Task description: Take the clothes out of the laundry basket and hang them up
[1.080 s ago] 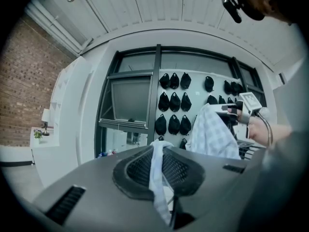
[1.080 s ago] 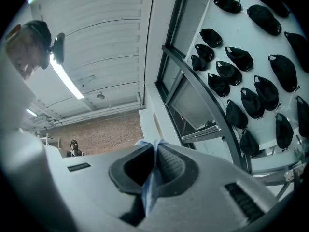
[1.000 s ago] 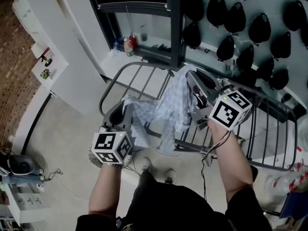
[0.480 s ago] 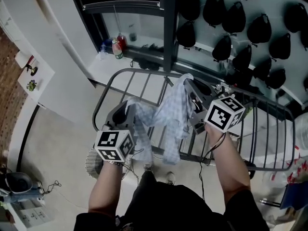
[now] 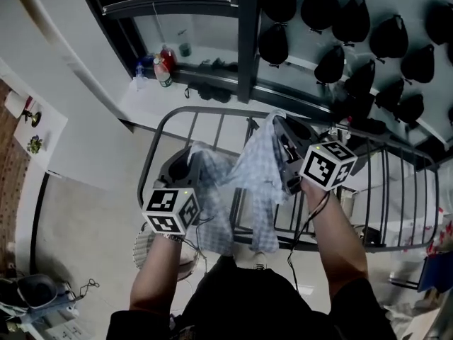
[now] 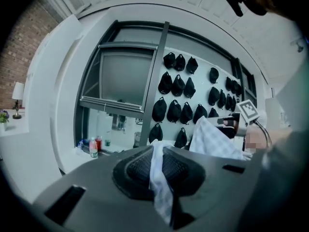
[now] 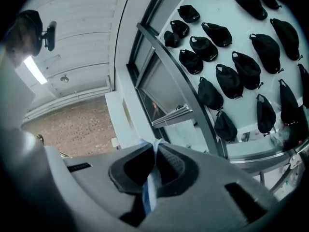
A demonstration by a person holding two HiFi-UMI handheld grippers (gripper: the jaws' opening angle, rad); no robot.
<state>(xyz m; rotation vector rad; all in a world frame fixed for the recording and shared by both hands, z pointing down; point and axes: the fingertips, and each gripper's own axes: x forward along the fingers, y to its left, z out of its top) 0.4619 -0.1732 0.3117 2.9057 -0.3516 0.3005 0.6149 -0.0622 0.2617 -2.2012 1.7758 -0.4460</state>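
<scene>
Head view has the left claw [image 5: 190, 159] and right claw [image 5: 282, 132] both clenched on edges of the checked garment [image 5: 256, 176], spread apart, probably so it drapes flat over the drying rack [image 5: 205, 110].

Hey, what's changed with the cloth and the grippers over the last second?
The left gripper and right gripper have carried the checked garment slightly lower and further over the drying rack. Nothing was taken or let go: both stay shut on it.

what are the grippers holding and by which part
Both grippers hold one checked garment, which hangs between them. The left gripper and the right gripper each have their jaws shut on a pinch of its upper edge.
</scene>
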